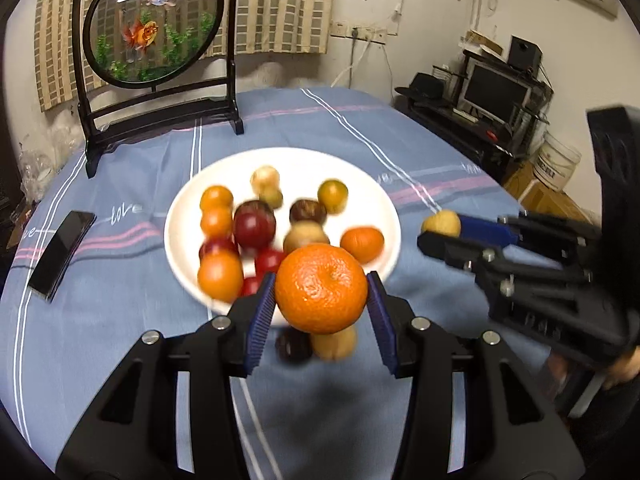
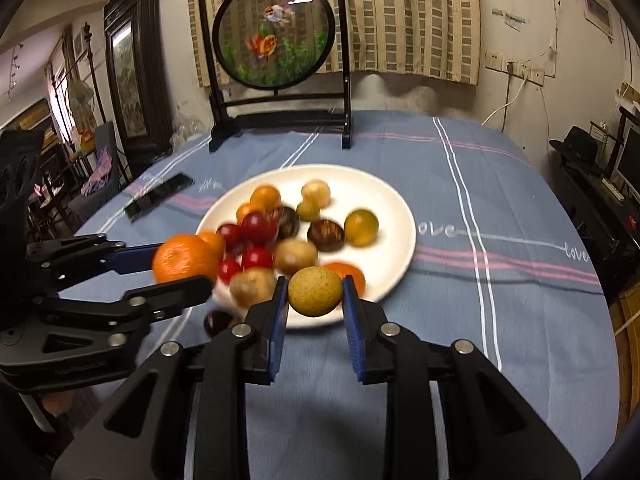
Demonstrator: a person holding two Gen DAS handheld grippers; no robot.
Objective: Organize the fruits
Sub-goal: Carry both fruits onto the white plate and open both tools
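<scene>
My left hand-held gripper, black with blue pads, grips a bright orange tangerine; my right hand-held gripper grips a yellow-green fruit. White plate, blue striped cloth.

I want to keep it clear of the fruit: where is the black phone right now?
The black phone lies flat on the blue tablecloth, left of the white plate in both views, apart from it.

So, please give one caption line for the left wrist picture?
Left tongs hold an orange near the plate of fruit.

Goldfish screen at table's far edge — phone on striped cloth.
</scene>
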